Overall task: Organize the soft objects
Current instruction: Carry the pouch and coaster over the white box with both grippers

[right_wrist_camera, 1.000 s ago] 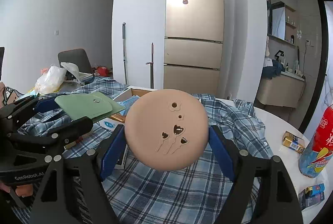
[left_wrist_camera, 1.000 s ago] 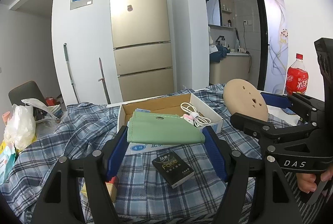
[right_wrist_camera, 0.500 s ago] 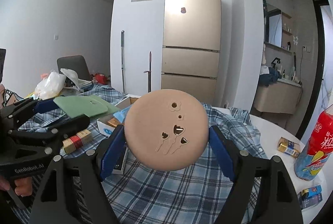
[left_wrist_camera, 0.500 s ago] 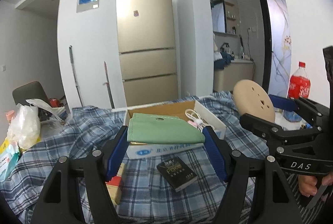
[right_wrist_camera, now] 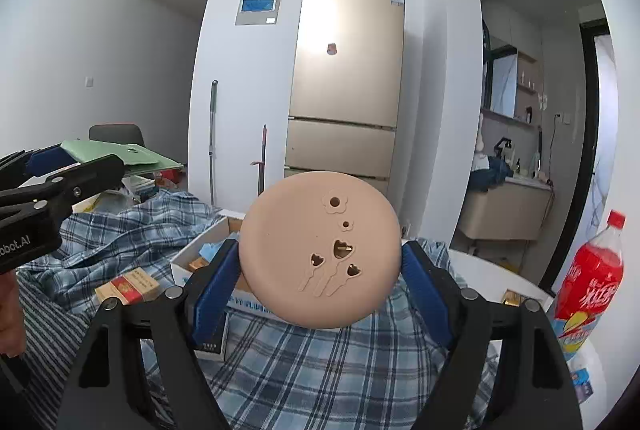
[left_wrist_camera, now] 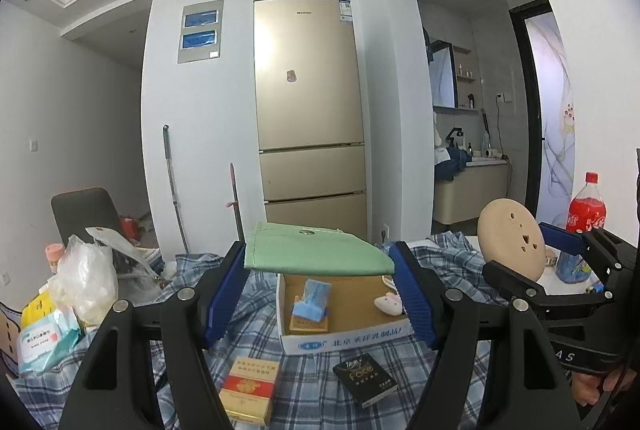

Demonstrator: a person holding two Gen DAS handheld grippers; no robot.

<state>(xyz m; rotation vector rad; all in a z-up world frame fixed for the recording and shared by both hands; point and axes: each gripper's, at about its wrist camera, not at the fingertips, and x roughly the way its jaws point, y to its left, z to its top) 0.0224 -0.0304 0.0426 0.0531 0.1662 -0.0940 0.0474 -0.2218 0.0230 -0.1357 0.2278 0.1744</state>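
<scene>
My left gripper (left_wrist_camera: 318,270) is shut on a flat green pouch (left_wrist_camera: 312,248) with a snap button and holds it above the open cardboard box (left_wrist_camera: 344,340). My right gripper (right_wrist_camera: 320,270) is shut on a round beige silicone pad (right_wrist_camera: 320,250) with flower cut-outs, held upright over the plaid cloth (right_wrist_camera: 312,370). The beige pad (left_wrist_camera: 510,244) and right gripper show at the right of the left wrist view. The green pouch (right_wrist_camera: 120,154) shows at the left of the right wrist view.
The box holds a blue packet (left_wrist_camera: 312,300), small cartons and a white plush item (left_wrist_camera: 388,304). A red cigarette pack (left_wrist_camera: 248,388) and black box (left_wrist_camera: 364,378) lie in front. A red soda bottle (right_wrist_camera: 588,278), wipes (left_wrist_camera: 44,340) and a plastic bag (left_wrist_camera: 84,278) stand around.
Both grippers have risen and tilted up with their loads. The green pouch now hangs higher over the box, exposing its inside. The table looks lower in both views.
</scene>
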